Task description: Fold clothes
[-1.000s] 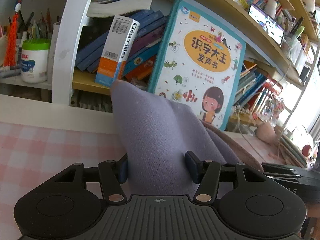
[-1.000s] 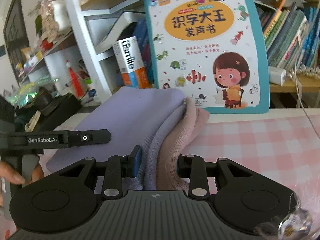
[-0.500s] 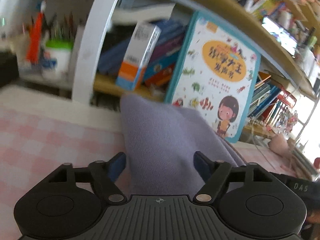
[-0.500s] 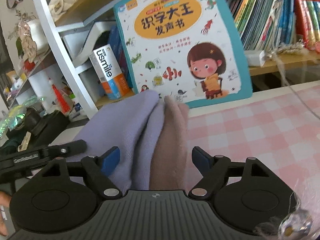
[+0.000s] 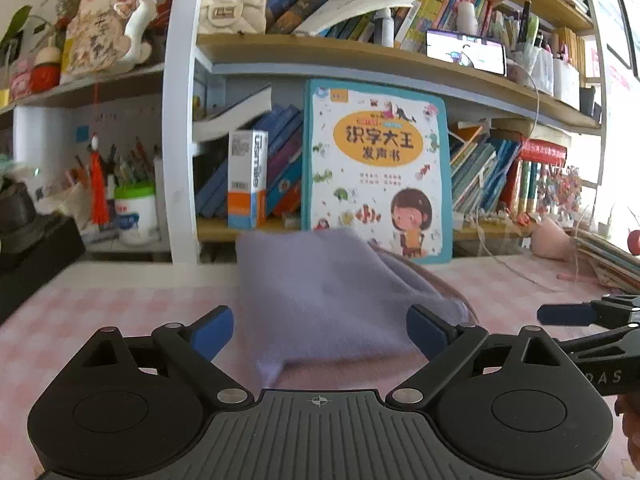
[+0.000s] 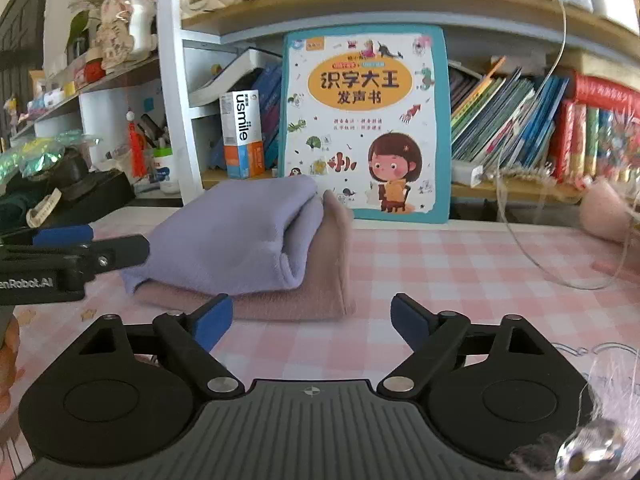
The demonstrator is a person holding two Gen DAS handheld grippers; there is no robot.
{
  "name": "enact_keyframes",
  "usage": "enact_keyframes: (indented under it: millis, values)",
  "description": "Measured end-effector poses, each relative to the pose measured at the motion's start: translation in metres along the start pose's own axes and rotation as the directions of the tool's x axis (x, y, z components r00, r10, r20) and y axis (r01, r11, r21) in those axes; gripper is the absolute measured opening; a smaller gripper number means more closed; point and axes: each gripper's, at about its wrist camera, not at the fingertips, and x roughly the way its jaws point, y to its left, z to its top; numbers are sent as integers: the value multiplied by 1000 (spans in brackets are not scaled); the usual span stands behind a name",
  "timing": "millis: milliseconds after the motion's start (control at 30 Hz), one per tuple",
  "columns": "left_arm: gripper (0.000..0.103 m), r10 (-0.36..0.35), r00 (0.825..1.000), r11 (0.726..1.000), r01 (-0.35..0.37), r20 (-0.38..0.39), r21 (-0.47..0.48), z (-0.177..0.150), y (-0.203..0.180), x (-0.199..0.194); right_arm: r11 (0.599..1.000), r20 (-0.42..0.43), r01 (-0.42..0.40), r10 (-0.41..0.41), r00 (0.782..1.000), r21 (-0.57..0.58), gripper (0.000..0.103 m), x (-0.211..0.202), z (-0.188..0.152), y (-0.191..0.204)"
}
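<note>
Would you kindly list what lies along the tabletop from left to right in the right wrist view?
Left gripper → lilac garment on the pink garment → bare checked cloth → thin cable → pink fuzzy object.

A folded garment (image 6: 236, 236) lies on top of a second folded garment (image 6: 320, 280), both on the surface (image 6: 440, 272). Behind the stack a picture book (image 6: 362, 124) stands upright against the bookshelf (image 6: 400, 4). A carton (image 6: 242, 134) stands on a shelf left of the book, leaning books (image 6: 508, 116) to its right.
</note>
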Motion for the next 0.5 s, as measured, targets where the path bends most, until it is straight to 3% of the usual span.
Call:
enact_keyframes:
  millis: [100,333,500]
  values:
    - [96,14,999,999,-15,-30,-28,-10,-1,-2,999,18,28,-28,999,-28,90,-8,-7,7]
    - [96,33,999,999,-34,-22,-42,-19,-1,-6,996,26,77,-76,997,-38,94,-12,-13,11]
    - [96,47,999,999,-47,-14,8,-19,-8,-7,995,32,91,-90,995,-31,99,-13,-13,10]
